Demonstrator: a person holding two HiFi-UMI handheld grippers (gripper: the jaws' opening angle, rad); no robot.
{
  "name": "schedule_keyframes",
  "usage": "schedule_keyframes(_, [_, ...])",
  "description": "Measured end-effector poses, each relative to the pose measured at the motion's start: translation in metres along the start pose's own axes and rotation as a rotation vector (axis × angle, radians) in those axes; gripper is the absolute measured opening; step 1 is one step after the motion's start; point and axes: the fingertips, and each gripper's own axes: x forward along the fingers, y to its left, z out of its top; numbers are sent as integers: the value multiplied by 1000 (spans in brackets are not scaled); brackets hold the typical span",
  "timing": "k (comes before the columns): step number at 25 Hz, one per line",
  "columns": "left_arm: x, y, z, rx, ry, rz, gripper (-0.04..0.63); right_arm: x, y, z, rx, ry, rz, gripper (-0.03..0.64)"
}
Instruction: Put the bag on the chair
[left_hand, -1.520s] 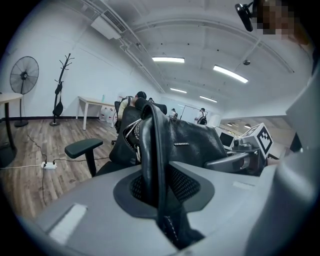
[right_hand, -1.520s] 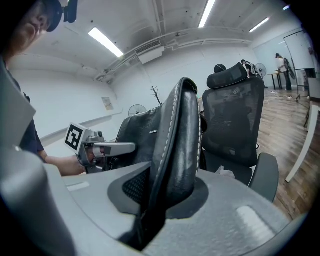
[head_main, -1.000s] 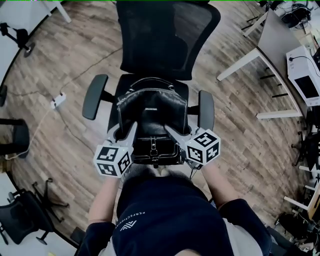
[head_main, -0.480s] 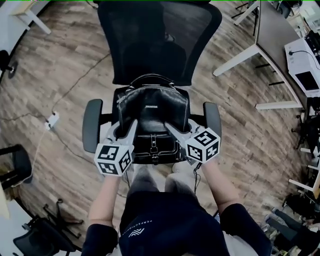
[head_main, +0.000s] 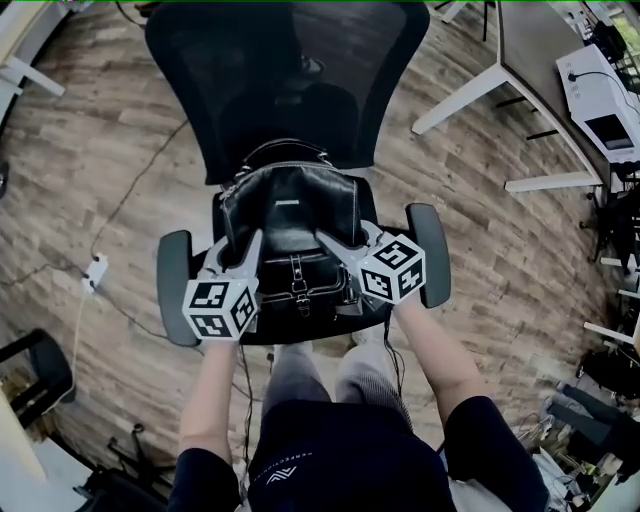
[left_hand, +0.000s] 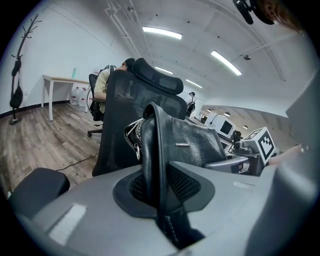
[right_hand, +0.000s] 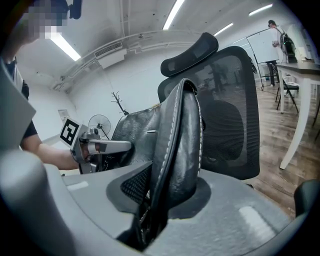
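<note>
Left hand-held gripper (head_main: 238, 250) was clamped on the left side edge of a black leather bag (head_main: 290, 215). In the left gripper view, that folded edge filled the narrow gap between its jaws. Right hand-held gripper (head_main: 345, 245) held the opposite side edge in the same way. Its jaws were opening slightly, yet in the right gripper view the stitched leather fold sat between them with the pads against it. The bag stood upright over the seat of a black mesh office chair (head_main: 280, 80), centred between the left armrest (head_main: 173, 285) and the right armrest (head_main: 430, 250). Its top handle lay toward the backrest, and its buckled front pocket was near the seat's front edge. Whether its base fully rested on the seat could not be told from the head view. The person's bare forearms reached forward from dark sleeves to the two marker cubes, one on either side of the bag. The chair stood on a wooden floor (head_main: 120, 180), where a white power strip (head_main: 95, 270) lay off to the chair's left. A white desk (head_main: 520, 60) stood well apart at the upper right.
</note>
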Motion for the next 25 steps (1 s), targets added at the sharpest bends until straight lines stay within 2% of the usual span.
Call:
schedule_keyframes(9, [42,25,1,15,-2,-13,100,31,-40,1,7,-32,-7,101])
schedule_keyframes(15, [57,47,-12,-2,21,4,101,58,-54,-6,8,-3,-7,114])
schedule_keyframes(25, [92,68,-39,32,69,-6,115,80,-86,-34,95,31,-87,140])
